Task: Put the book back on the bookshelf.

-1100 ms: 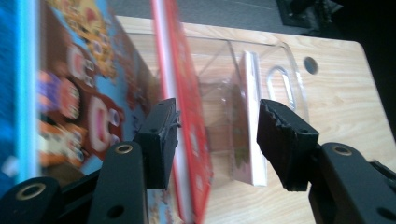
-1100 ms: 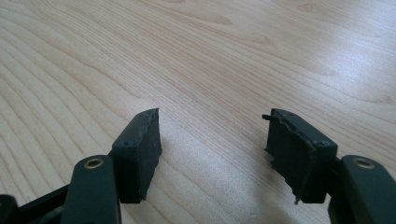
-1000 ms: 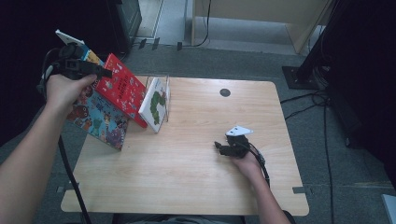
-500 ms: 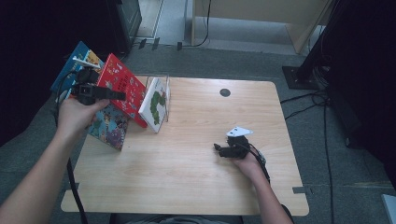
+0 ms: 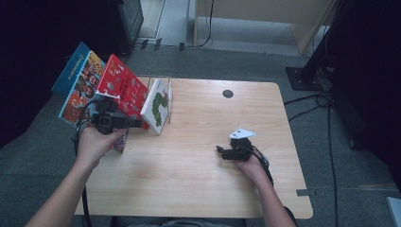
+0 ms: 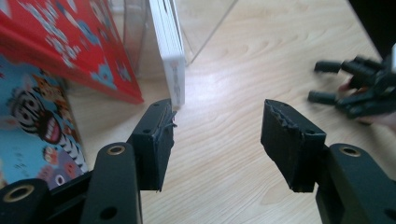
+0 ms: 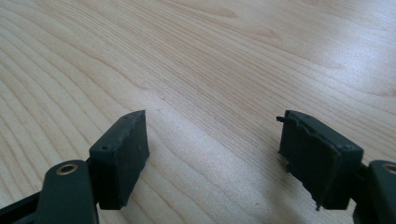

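Three books lean at the table's left edge: a blue picture book point(image 5: 78, 90) outermost, a red book point(image 5: 122, 87) against it, and a white book with a green picture point(image 5: 159, 105) inside a clear stand point(image 5: 163, 81). My left gripper point(image 5: 137, 124) hovers low in front of them, open and holding nothing. In the left gripper view its jaws point(image 6: 217, 140) point past the white book's spine point(image 6: 171, 56), with the red book point(image 6: 60, 42) and the blue book point(image 6: 32, 121) to their left. My right gripper point(image 5: 221, 151) rests open on the wood, right of centre, its jaws point(image 7: 215, 154) over bare table.
The wooden table point(image 5: 203, 189) has a round black cable hole point(image 5: 228, 93) near its far edge. Cables and a black stand base point(image 5: 307, 75) lie on the floor to the right. In the left gripper view the right gripper point(image 6: 359, 88) shows off to the right.
My left gripper has come down from high beside the top of the blue book to just above the table in front of the books. The right gripper has stayed put.
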The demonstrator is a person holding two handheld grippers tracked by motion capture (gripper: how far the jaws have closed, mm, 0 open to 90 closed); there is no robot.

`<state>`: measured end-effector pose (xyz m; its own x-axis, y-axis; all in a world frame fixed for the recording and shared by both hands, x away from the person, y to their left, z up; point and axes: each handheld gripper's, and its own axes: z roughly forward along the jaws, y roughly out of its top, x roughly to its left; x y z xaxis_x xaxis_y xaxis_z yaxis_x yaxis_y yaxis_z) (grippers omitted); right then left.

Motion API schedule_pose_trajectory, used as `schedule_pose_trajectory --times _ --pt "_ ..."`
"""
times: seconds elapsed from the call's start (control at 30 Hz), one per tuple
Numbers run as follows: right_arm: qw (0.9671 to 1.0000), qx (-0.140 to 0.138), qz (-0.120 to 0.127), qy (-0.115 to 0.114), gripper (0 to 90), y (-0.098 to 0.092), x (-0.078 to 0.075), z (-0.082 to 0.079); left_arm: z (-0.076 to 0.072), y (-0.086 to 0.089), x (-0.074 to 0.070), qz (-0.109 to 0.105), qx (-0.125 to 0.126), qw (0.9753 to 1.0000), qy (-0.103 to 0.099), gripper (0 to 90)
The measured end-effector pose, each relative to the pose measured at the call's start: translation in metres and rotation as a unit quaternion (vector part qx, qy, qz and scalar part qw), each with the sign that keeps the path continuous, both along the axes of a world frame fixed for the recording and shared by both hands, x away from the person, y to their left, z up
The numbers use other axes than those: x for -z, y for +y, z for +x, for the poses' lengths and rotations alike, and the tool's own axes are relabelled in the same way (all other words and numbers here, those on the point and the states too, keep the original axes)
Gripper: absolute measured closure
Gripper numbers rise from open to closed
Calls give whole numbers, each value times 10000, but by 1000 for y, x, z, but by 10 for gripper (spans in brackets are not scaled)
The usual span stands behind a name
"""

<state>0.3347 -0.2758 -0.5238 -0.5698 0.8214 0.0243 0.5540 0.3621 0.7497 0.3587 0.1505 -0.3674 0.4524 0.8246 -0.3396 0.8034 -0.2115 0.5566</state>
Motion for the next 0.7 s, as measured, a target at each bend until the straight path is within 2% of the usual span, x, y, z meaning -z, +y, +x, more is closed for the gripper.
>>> schedule_pose_trajectory --times 0.1,0.17,0.23,0.33,0.43,0.5,0.6,0.7 --pt "10000 20 1 10 231 0 0 0 -6 -5 14 -3 94 10000 10 431" --pt "10000 12 1 15 225 0 0 0 -8 -9 26 18 187 9998 108 422" --pt "10000 14 -9 26 210 0 0 0 -11 -12 39 28 195 9998 87 413" --pt "10000 28 -13 29 199 0 0 -1 -13 -15 57 -25 222 9996 177 406" --pt "10000 59 -20 28 191 1 0 -1 -16 -20 72 21 296 9994 151 403" --pt "10000 82 -29 38 179 1 0 -1 -17 -24 81 68 396 9991 167 392" --pt "9999 101 -37 45 160 2 0 -2 -19 -31 91 262 522 9983 81 387" --pt "9999 92 -56 71 141 3 1 -2 -20 -35 99 246 569 9980 95 380"
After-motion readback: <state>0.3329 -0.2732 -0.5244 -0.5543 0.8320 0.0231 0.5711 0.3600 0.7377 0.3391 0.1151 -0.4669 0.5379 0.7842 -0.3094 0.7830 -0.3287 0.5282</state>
